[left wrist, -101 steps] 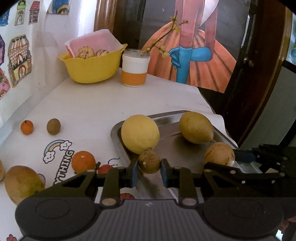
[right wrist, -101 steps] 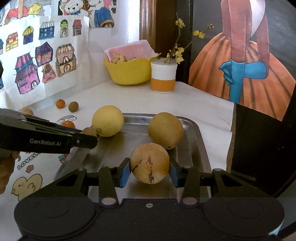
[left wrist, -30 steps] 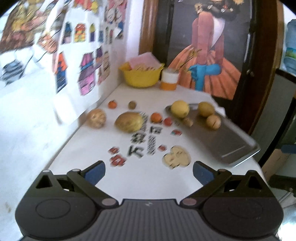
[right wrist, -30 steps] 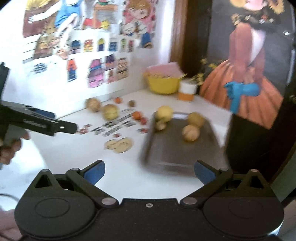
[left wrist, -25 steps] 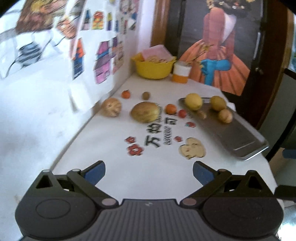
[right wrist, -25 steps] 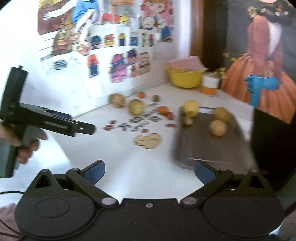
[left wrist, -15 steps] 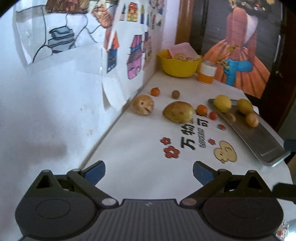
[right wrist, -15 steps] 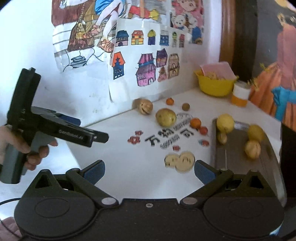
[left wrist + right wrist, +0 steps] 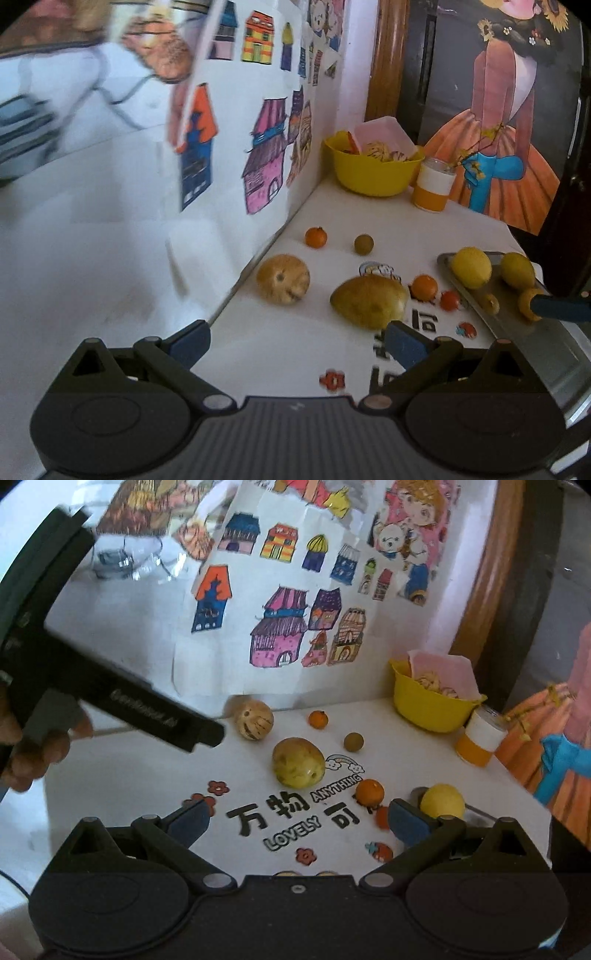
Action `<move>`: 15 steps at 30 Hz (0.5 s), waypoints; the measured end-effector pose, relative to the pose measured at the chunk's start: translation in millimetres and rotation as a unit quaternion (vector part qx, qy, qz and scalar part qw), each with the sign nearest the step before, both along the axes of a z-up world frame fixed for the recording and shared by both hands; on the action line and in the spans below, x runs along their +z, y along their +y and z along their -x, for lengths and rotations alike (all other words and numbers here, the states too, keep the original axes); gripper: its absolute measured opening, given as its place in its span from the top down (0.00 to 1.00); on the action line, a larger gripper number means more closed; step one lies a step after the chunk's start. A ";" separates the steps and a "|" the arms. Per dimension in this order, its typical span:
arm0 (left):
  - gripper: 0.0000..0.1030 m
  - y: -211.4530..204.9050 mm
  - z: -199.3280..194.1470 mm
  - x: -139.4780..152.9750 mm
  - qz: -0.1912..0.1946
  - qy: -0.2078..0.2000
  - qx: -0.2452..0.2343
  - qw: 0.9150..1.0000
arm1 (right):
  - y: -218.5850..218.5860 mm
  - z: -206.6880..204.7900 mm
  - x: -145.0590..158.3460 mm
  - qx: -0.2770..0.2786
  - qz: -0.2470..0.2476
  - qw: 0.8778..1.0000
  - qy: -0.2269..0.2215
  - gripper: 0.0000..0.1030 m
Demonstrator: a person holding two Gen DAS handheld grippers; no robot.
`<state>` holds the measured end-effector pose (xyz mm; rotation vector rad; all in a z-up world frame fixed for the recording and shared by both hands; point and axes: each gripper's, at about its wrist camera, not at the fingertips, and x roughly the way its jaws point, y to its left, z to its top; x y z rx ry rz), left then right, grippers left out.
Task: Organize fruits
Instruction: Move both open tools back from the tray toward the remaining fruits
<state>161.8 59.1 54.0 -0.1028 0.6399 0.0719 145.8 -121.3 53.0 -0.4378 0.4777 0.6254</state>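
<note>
Fruits (image 9: 298, 762) lie beside "LOVELY ANYTHING" lettering (image 9: 291, 832); left gripper (image 9: 297, 338) and right gripper (image 9: 299, 818) spread, empty.

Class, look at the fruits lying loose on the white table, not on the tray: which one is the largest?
The yellow-green mango in the middle; the round tan fruit beside the wall is smaller, the oranges smaller still.

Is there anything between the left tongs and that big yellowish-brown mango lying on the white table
Nothing visible. The left tongs are open and empty, and only bare white table lies between them and the big yellowish-brown mango. The spotted tan round fruit lies off to its left.
</note>
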 end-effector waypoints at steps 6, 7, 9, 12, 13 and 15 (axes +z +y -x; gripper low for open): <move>0.01 2.1 -30.0 -9.6 -0.002 -0.007 0.003 1.000 | 4.3 -31.5 -14.6 0.013 0.004 1.000 0.009 0.01; 0.01 2.2 -34.0 -11.3 -0.003 -0.006 0.004 1.000 | 5.1 -36.6 -17.1 0.016 0.003 1.000 0.010 0.01; 0.01 1.1 -41.8 -14.7 -0.012 -0.007 0.011 1.000 | 8.4 -48.4 -22.3 0.023 0.001 1.000 0.016 0.01; 0.01 -5.8 -52.8 -20.8 -0.047 -0.008 0.015 0.999 | 14.1 -64.5 -29.4 0.033 -0.004 0.999 0.028 0.01; 0.01 -8.0 -56.3 -22.9 -0.057 -0.007 0.016 0.998 | 16.3 -71.1 -31.8 0.035 -0.005 0.999 0.033 0.01; 0.03 -11.3 -62.7 -26.7 -0.069 -0.002 0.016 0.997 | 21.2 -83.4 -36.1 0.038 -0.007 0.998 0.040 0.01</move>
